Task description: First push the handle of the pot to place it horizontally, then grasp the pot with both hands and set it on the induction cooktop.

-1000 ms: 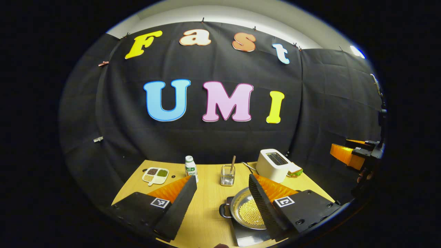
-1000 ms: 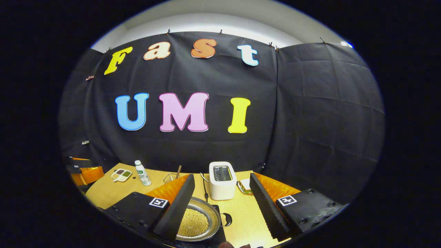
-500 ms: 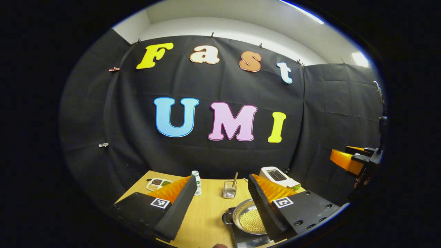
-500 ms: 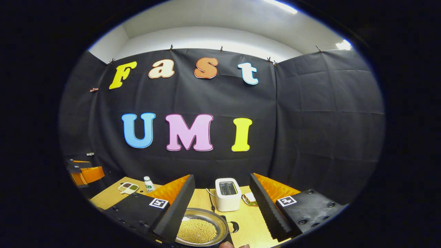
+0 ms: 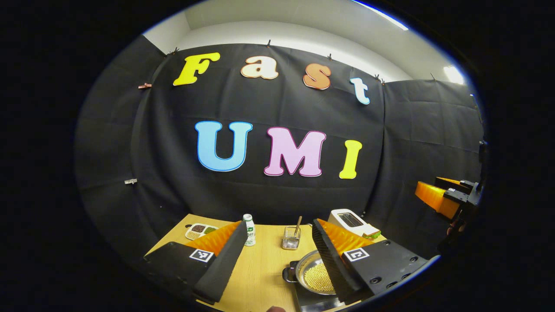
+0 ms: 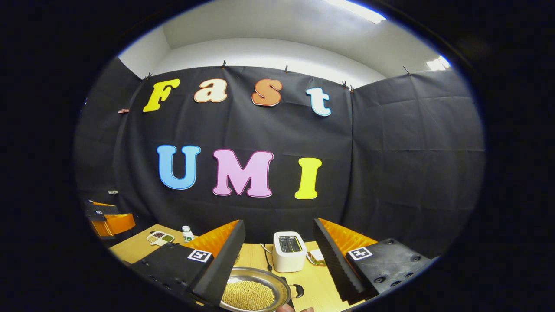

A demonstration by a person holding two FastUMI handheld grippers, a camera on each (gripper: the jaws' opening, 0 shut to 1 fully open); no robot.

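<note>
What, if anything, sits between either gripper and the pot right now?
Nothing visible does. The pot already rests on the induction cooktop, with bare table around its left handle. The left gripper and right gripper hover open above it.

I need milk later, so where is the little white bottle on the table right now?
In the left gripper view the white bottle stands upright toward the back of the table, between the sectioned dish and the glass cup.

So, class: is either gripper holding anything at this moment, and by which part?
Nothing is held. The left gripper and right gripper are both open, with the round steel pot of yellow grains sitting free on the wooden table.
</note>
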